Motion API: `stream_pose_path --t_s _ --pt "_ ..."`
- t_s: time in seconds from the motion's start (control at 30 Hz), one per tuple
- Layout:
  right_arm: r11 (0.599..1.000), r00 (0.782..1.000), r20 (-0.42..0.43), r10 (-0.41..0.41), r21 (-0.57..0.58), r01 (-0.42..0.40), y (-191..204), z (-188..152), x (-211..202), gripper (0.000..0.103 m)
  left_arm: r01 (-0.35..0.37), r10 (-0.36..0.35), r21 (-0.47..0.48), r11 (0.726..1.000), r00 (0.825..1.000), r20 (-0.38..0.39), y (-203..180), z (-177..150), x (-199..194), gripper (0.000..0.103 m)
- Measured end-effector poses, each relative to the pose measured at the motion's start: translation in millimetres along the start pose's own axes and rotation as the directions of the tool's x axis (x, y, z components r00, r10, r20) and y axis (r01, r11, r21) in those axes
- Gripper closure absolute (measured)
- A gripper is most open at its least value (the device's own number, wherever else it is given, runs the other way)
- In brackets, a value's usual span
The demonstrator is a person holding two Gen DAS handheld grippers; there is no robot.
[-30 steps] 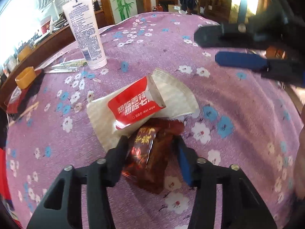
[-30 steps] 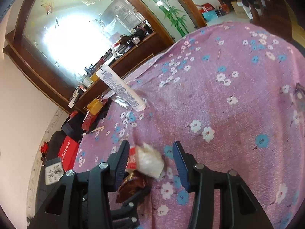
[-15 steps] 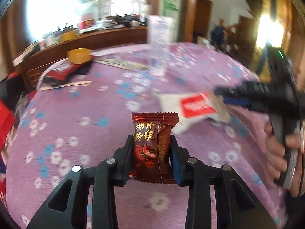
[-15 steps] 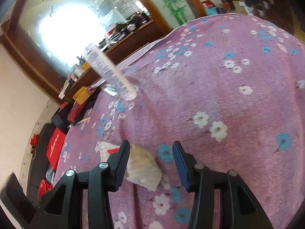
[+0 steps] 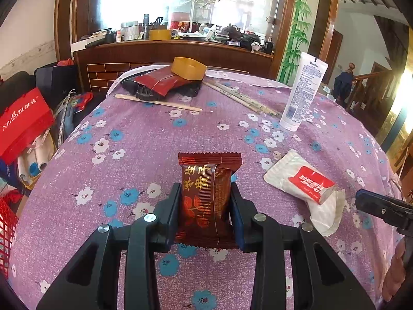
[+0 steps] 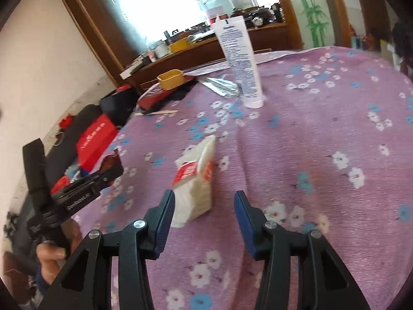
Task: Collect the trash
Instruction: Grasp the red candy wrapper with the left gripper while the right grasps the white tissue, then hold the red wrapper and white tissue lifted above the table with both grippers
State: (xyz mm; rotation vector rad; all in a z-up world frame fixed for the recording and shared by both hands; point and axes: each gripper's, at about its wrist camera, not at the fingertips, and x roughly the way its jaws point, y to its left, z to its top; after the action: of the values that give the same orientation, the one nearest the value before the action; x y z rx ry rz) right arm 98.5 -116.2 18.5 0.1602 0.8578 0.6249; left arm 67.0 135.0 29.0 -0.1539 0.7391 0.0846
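Table: round, covered by a purple flowered cloth (image 5: pixel 144 139), wooden sideboard with mirror behind.
Left gripper (image 5: pixel 205 214): clamped on a dark red snack wrapper (image 5: pixel 206 196), held upright off the cloth; jaws closed in further during the last second.
Right gripper (image 6: pixel 204 222): jaws apart, nothing between the pads, just short of the wet-wipe packet (image 6: pixel 197 178).
Wet-wipe packet: white with red label, flat on the cloth near the table's near edge.
Lotion tube (image 5: pixel 303 91): upright toward the far edge.
Yellow tub (image 5: pixel 189 67): far edge, on a dark red pouch.
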Motion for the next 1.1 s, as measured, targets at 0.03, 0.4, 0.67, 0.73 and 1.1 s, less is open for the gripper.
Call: stream_pose_path --t_s 0.03,0.4,0.67,0.73,1.1 --pt "1.000 1.000 -0.003 -0.004 -0.002 0.004 2 0 0 0.050 0.004 -0.004 0.006 1.000 1.000 -0.004 -2 -1 1 0.069" --pt "0.996 0.992 -0.112 -0.054 0.071 0.062 15 28 37 0.044 -0.006 0.006 0.044 0.999 1.000 -0.010 -11 -5 3 0.069" --pt "0.991 0.979 -0.158 -0.130 0.012 0.134 35 15 72 0.055 -0.003 0.003 0.031 1.000 1.000 -0.014 -9 -4 3 0.069" --pt "0.987 0.978 -0.138 -0.159 -0.008 0.160 38 8 71 0.056 -0.003 0.003 0.032 0.999 1.000 -0.014 -10 -4 3 0.069" --pt "0.974 0.969 0.118 -0.218 -0.043 0.224 45 2 12 0.058 -0.027 0.027 0.057 0.998 1.000 0.003 -15 -6 2 0.069"
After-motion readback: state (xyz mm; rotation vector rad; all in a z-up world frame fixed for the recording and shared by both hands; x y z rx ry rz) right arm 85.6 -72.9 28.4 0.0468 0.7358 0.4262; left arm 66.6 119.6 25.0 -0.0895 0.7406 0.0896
